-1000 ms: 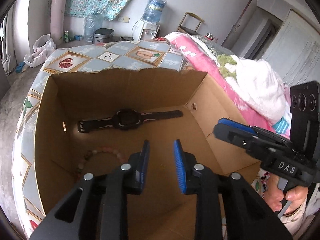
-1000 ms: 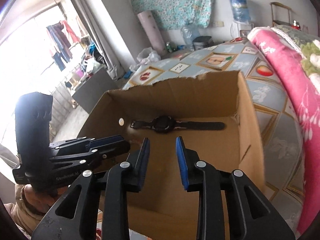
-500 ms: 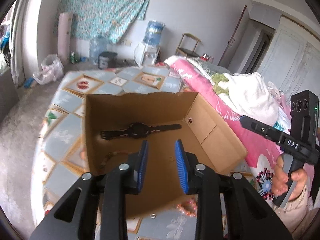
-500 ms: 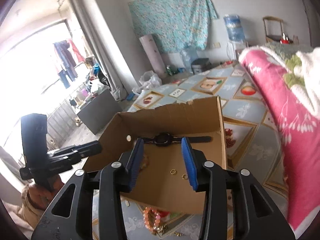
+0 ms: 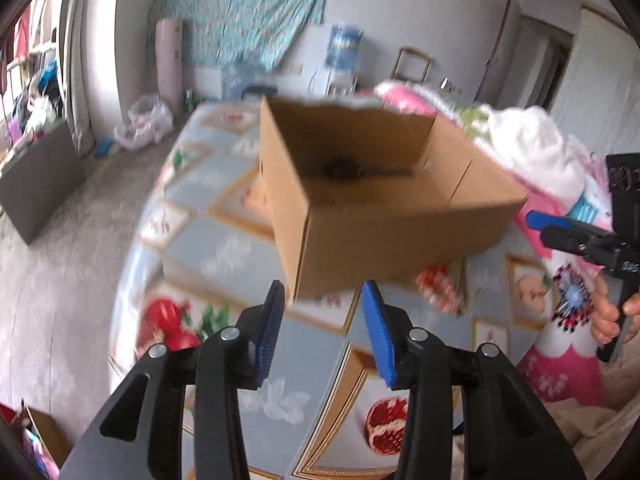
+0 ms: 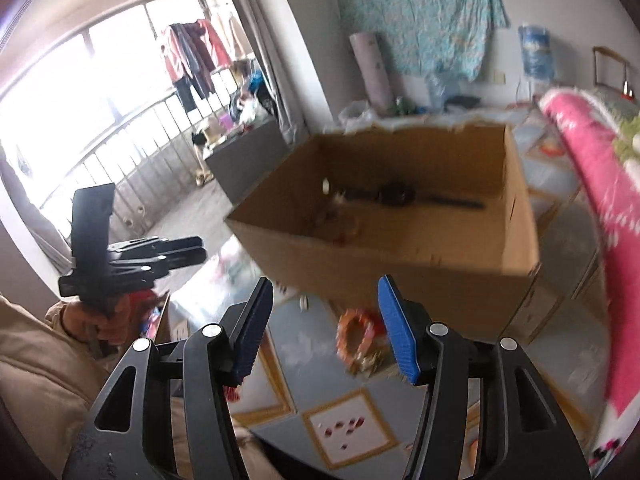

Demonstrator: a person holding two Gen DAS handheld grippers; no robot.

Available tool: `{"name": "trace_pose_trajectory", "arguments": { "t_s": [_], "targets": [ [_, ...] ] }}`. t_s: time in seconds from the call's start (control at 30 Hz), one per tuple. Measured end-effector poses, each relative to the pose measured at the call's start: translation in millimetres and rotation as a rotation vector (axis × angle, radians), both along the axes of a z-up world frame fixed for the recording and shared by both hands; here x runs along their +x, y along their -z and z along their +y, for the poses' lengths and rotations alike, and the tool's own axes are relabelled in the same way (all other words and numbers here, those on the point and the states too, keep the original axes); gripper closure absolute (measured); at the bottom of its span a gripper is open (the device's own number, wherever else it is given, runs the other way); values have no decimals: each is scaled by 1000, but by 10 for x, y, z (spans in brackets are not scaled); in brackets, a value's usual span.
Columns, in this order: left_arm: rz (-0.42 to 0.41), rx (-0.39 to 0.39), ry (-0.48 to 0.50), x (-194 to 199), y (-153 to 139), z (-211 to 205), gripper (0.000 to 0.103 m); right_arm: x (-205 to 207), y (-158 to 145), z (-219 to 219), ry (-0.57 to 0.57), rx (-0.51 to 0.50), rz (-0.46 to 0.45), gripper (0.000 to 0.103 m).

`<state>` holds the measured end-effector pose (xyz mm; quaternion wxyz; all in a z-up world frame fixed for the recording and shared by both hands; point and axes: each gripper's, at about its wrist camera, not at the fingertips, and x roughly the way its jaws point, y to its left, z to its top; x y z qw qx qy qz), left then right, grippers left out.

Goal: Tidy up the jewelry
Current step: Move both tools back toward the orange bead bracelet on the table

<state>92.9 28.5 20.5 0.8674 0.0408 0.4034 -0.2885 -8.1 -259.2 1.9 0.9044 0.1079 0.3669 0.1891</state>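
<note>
An open cardboard box [image 5: 392, 236] [image 6: 404, 264] stands on the patterned bed cover. A black wristwatch [image 6: 404, 196] lies on its floor by the far wall; it shows in the left wrist view [image 5: 340, 168] as a dark blur. An orange bead bracelet [image 6: 354, 332] lies on the cover in front of the box, between my right fingers; it also shows in the left wrist view [image 5: 440, 284]. My left gripper [image 5: 324, 324] is open and empty, held back from the box's near corner. My right gripper [image 6: 326, 320] is open and empty above the cover.
A pink blanket [image 6: 592, 184] and white towel [image 5: 532, 148] lie to the right of the box. The bed's left edge [image 5: 124, 280] drops to the grey floor. A small box with colourful items [image 6: 160, 320] sits low on the left.
Both grippers have pulled back and down out of the box, and both have opened wider. The view is motion-blurred now.
</note>
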Motion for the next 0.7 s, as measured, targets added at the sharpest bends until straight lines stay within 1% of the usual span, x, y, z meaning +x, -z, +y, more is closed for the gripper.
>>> {"name": "trace_pose_trajectory", "arguments": {
  "t_s": [0.1, 0.17, 0.23, 0.27, 0.33, 0.43, 0.5, 0.57, 0.63, 0.7],
  "targets": [
    [25, 43, 3, 24, 242, -126, 64, 55, 195, 48, 3, -3, 63, 50],
    [28, 56, 15, 21, 346, -189, 64, 72, 293, 75, -4, 5, 93, 50],
    [22, 88, 26, 23, 449, -283, 64, 99, 396, 111, -6, -5, 124, 50],
    [22, 93, 35, 22, 480, -317, 64, 105, 438, 111, -6, -10, 135, 50],
    [26, 74, 69, 15, 508, -384, 64, 136, 544, 103, 3, -9, 166, 50],
    [-15, 73, 123, -34, 498, -494, 64, 171, 639, 44, 29, 17, 195, 58],
    [-32, 76, 145, -41, 506, -556, 64, 206, 680, 38, 38, 30, 205, 68],
    [-30, 79, 153, -20, 528, -627, 64, 261, 723, 78, 42, 31, 218, 74],
    [-36, 86, 157, 12, 559, -675, 64, 303, 748, 142, 33, 32, 223, 78],
    [-45, 102, 155, 39, 584, -711, 66, 333, 752, 242, 16, 16, 222, 78]
  ]
}}
